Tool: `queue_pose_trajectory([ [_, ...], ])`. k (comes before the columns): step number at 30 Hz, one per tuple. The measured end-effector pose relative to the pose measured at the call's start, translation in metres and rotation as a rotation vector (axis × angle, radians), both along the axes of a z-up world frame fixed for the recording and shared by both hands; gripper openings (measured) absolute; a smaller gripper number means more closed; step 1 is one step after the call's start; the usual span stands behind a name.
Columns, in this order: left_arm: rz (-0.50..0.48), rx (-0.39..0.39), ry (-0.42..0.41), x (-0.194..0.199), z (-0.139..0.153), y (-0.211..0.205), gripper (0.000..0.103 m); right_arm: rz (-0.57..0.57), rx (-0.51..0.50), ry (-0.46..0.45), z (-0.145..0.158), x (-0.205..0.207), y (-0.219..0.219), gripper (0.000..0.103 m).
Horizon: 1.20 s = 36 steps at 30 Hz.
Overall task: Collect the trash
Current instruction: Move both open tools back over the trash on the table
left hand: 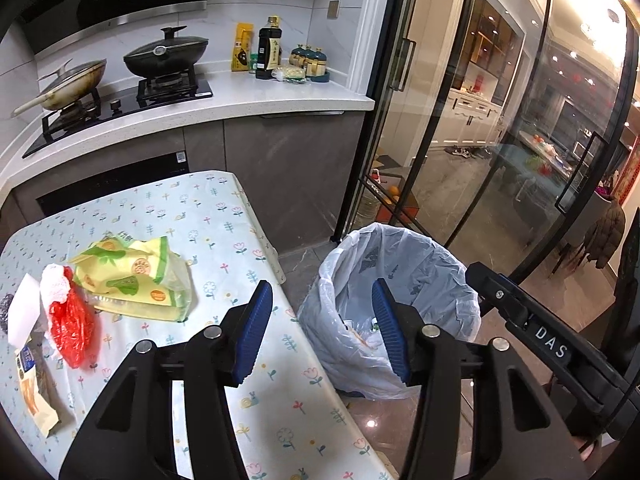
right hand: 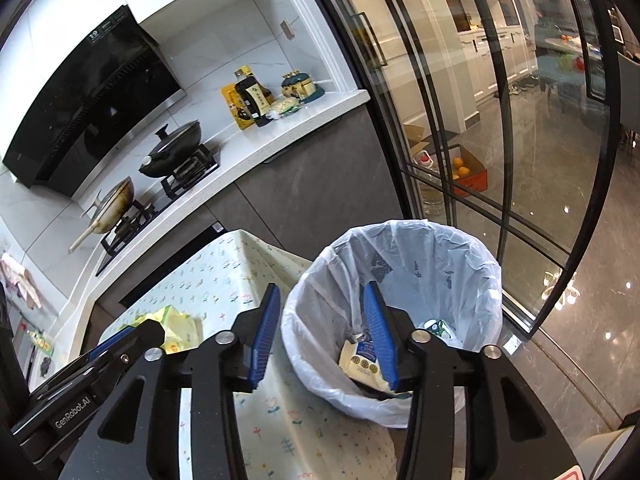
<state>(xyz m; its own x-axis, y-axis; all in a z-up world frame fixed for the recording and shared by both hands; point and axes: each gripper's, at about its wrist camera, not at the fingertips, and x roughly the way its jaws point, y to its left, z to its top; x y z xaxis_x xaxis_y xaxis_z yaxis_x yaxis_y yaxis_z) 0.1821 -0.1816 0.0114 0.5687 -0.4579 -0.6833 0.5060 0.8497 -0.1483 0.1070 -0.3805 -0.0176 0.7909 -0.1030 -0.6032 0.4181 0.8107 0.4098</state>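
Observation:
A trash bin lined with a white bag (left hand: 404,276) (right hand: 444,256) stands on the floor beside the table. Inside it lie a cream wrapper (right hand: 360,364) and other scraps. On the table's floral cloth (left hand: 208,220) lie a yellow-green package (left hand: 132,280) (right hand: 176,320), a red plastic bag (left hand: 72,328), white paper (left hand: 24,312) and a brown-white wrapper (left hand: 34,392). My left gripper (left hand: 322,332) is open and empty over the table's right edge. My right gripper (right hand: 322,334) is open and empty above the bin's near rim.
A kitchen counter (left hand: 256,96) behind the table holds a stove with two pans (left hand: 164,56), bottles and jars (left hand: 268,48). Glass sliding doors (left hand: 460,120) stand to the right. A box of oranges (right hand: 466,172) sits behind the glass.

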Motion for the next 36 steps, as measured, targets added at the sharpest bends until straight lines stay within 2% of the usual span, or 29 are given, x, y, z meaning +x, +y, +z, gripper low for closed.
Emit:
queue_pose_trajectory([
  [3,0.019,-0.006,0.002,-0.001,0.002,0.013,0.051,0.012,-0.011,-0.004,0.004,-0.001,0.012,0.051],
  [11,0.091,-0.026,-0.002,-0.007,0.006,0.056,0.068,0.047,-0.023,-0.014,0.014,-0.005,0.045,0.058],
  [13,0.119,-0.025,-0.006,-0.009,0.006,0.069,0.078,0.062,-0.027,-0.012,0.015,-0.004,0.056,0.059],
  [16,0.165,-0.028,-0.018,-0.012,0.006,0.091,0.083,0.087,-0.033,-0.008,0.017,-0.003,0.072,0.059],
  [28,0.336,-0.010,0.010,-0.008,-0.006,0.189,0.093,0.210,-0.040,0.022,0.012,0.013,0.152,0.059],
  [36,0.451,-0.012,0.061,-0.003,-0.025,0.258,0.094,0.299,-0.059,0.051,0.007,0.031,0.209,0.059],
])
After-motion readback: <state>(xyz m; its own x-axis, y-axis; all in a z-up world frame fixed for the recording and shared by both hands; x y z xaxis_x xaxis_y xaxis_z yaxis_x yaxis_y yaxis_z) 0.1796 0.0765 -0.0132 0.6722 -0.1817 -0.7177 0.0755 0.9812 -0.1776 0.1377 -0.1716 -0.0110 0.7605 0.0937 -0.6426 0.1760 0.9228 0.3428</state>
